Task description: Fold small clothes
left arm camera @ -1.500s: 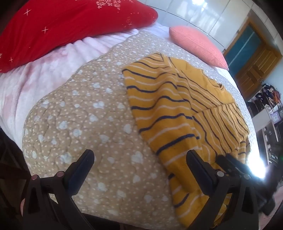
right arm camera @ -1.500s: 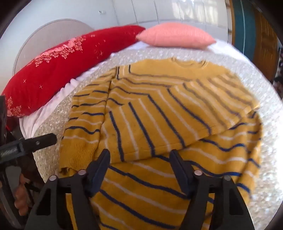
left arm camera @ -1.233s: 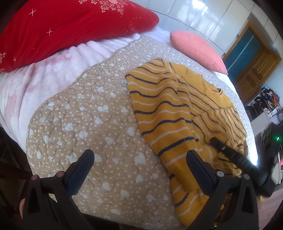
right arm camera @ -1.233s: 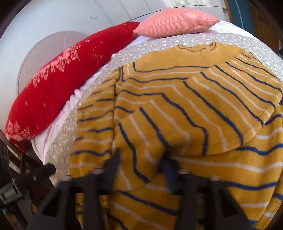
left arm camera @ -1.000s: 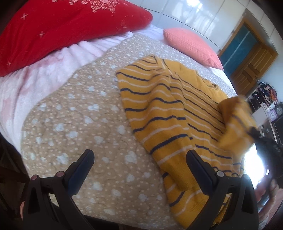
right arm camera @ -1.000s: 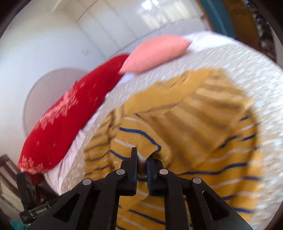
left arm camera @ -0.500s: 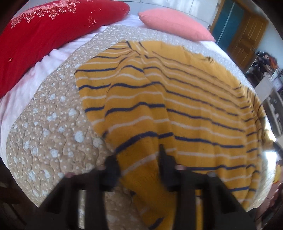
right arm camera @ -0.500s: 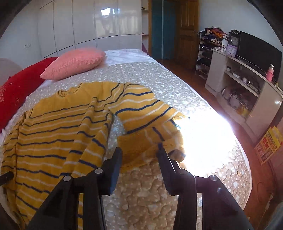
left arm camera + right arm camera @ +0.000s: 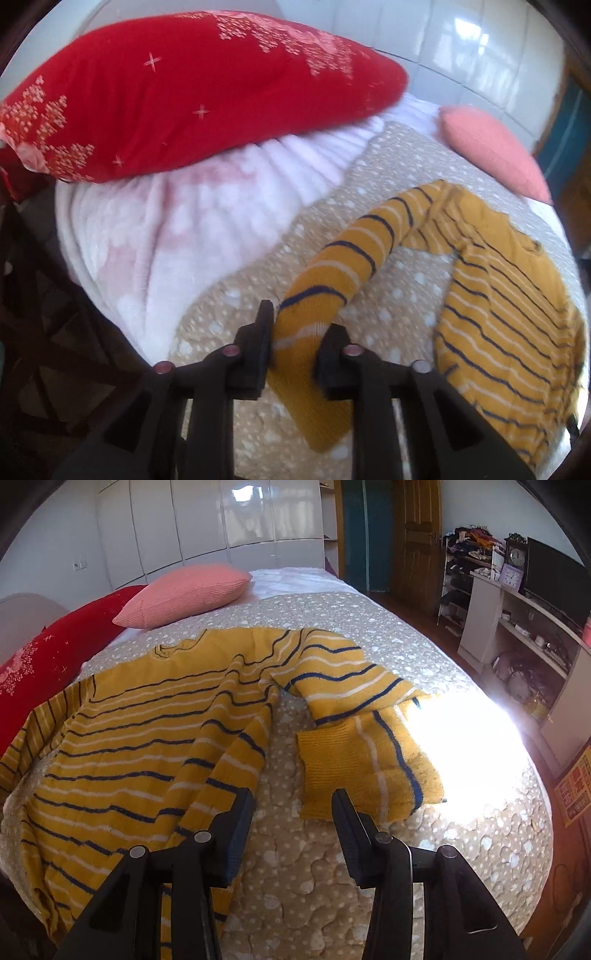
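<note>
A yellow sweater with navy and white stripes (image 9: 155, 731) lies spread on the beige dotted quilt (image 9: 424, 849). In the left wrist view my left gripper (image 9: 297, 330) is shut on the sweater's left sleeve (image 9: 343, 273) near the cuff and holds it pulled out from the body (image 9: 517, 295). In the right wrist view my right gripper (image 9: 293, 814) is open and empty, just above the quilt between the sweater's hem and the right sleeve (image 9: 365, 753), which lies folded back on the quilt.
A red pillow (image 9: 177, 92) and a pink pillow (image 9: 491, 147) lie at the head of the bed, with a white-pink blanket (image 9: 166, 229) beneath. A white shelf unit (image 9: 517, 627) and wooden door (image 9: 417, 535) stand past the bed's right edge.
My left gripper closed on the left sleeve and pulled it out to the left. My right gripper let go of the right sleeve, which now lies flat, and drew back slightly.
</note>
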A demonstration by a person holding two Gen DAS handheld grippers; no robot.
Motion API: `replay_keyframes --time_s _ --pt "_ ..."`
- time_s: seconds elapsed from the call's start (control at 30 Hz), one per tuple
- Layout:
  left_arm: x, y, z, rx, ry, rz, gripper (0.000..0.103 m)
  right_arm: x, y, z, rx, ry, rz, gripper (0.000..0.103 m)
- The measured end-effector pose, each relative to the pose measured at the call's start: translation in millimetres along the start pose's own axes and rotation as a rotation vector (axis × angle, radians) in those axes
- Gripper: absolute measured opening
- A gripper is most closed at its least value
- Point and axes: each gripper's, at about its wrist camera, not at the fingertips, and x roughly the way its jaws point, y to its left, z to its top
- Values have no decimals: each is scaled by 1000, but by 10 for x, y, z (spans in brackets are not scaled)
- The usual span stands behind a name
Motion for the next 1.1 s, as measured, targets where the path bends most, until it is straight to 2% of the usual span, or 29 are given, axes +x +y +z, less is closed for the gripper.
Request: replay_keyframes --time_s 0.03,0.07,0.1,0.2,0.37,0.47,0.53,0.57,0.67,0.7,0.73,0.77,0.8,0.83,0.87,0.9,0.97,1.03,1.1 --pt "-11 -51 -39 29 1 -6 35 1 -10 -22 5 7 19 49" --pt "-23 -91 -105 56 0 -15 46 0 -16 -47 6 13 34 50" --pt "-37 -195 -184 89 1 -16 52 -3 -14 -62 -2 17 38 51" --pt "-10 -403 -324 137 11 -29 54 3 -35 -134 14 33 71 57" --pt "-176 -555 -542 161 23 -175 67 -68 -61 -353 11 65 190 61" --pt "-292 -690 -722 185 47 -291 74 -167 35 -540 -15 86 295 64" --pt "-321 -822 -826 212 73 -348 84 -235 165 -639 -43 87 339 69" --pt "-316 -893 -867 230 80 -357 87 -258 250 -689 -59 86 351 71" --pt "-266 -1177 -1004 308 95 -344 87 -265 518 -771 -115 89 365 79" --pt "-245 -1240 -1044 329 99 -335 87 -236 597 -793 -135 89 348 80" --pt "-188 -1316 -1090 363 111 -293 87 -220 674 -813 -158 88 308 80" --pt "-131 -1348 -1133 391 128 -254 81 -170 755 -814 -174 83 282 80" --pt "-83 -1378 -1177 413 141 -219 52 -160 788 -833 -188 82 264 78" --pt "-75 -1363 -1208 430 130 -160 40 -171 785 -848 -204 80 255 53" --pt "-110 -1329 -1212 435 110 -140 25 -185 767 -851 -221 82 251 33" --pt "-150 -1244 -1189 419 111 -161 15 -206 731 -849 -219 86 256 11" --pt "-219 -1006 -1119 359 119 -181 10 -288 556 -843 -163 84 292 8" --pt "-259 -760 -1105 309 117 -160 7 -376 356 -890 -131 89 274 8" --pt "-237 -538 -1150 273 144 -157 8 -467 102 -980 -101 108 250 7"
